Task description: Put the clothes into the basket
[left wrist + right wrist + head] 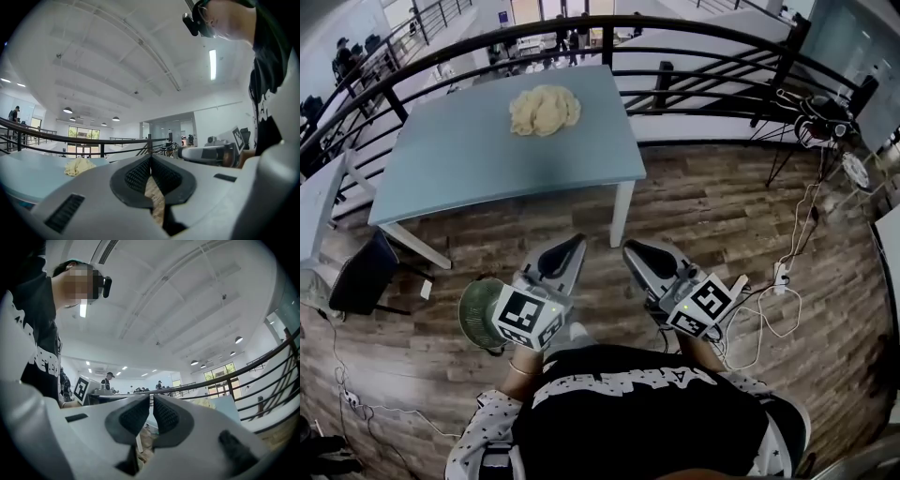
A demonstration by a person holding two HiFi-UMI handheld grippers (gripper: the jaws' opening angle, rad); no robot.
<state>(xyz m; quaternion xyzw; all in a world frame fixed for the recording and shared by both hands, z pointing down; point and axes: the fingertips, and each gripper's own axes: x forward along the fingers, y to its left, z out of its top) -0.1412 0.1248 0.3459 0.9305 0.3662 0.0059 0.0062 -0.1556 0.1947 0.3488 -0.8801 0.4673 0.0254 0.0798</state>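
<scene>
Carrying left tool [572,242] and right tool [633,248] with jaws pressed together, gripping nothing. Seeing pale clothes [544,110] lying bunched on the far side of the worktop [469,159], well apart from both. Risking shoving the heap away with shut jaws, or losing track of the green basket [474,309], sitting low behind the left tool's cube.
</scene>
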